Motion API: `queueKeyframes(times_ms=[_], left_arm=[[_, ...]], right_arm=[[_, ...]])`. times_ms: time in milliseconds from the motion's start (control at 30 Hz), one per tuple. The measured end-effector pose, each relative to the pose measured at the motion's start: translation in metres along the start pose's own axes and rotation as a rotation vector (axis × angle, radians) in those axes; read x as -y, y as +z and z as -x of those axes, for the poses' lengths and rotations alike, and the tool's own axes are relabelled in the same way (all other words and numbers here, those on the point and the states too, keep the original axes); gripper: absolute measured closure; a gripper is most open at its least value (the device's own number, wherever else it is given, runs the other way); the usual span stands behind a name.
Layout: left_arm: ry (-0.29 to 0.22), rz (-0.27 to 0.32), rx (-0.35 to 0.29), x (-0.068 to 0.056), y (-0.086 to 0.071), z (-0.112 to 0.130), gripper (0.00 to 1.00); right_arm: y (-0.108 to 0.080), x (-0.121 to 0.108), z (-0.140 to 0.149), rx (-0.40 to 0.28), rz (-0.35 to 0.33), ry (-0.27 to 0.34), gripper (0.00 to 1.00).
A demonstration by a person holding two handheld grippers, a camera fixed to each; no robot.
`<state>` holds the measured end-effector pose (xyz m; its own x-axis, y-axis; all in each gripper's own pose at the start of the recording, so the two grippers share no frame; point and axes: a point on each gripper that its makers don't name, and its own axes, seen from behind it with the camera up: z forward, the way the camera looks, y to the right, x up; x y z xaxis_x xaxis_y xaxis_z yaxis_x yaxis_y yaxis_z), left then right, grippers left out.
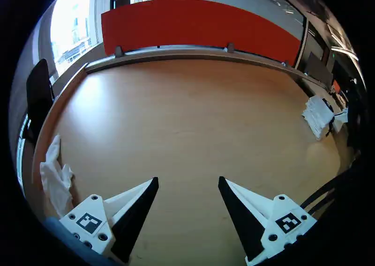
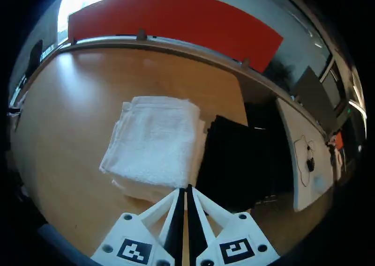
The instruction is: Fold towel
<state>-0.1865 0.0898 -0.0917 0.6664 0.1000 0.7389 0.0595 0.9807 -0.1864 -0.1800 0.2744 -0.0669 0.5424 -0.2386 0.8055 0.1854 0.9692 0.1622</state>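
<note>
just ahead of the right gripper (image 2: 186, 191), whose fingers are pressed together with nothing seen between them, a folded white towel (image 2: 154, 142) lies flat on the wooden table (image 2: 70, 125), its near edge at the fingertips. a black folded stack (image 2: 239, 163) lies just beside it. the left gripper (image 1: 188, 181) hangs over the tabletop, fingers wide apart, with a crumpled white cloth (image 1: 55, 174) well off to its left.

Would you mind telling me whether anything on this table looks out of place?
A white cloth lies crumpled at the table's left edge in the left gripper view; the towel stack by the right tongs is folded.
</note>
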Motion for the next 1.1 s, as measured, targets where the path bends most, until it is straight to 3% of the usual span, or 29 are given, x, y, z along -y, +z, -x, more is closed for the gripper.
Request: queueKeyframes(times_ms=[367,1100], left_arm=[[0.005,-0.004,-0.001,0.001,0.0,-0.003,0.05],[0.009,-0.007,-0.005,0.0,-0.001,-0.007,0.06]], right_arm=[[0.013,0.003,0.025,0.047,-0.002,0.045,0.97],[0.016,-0.003,0.028,0.06,0.029,0.047,0.94]])
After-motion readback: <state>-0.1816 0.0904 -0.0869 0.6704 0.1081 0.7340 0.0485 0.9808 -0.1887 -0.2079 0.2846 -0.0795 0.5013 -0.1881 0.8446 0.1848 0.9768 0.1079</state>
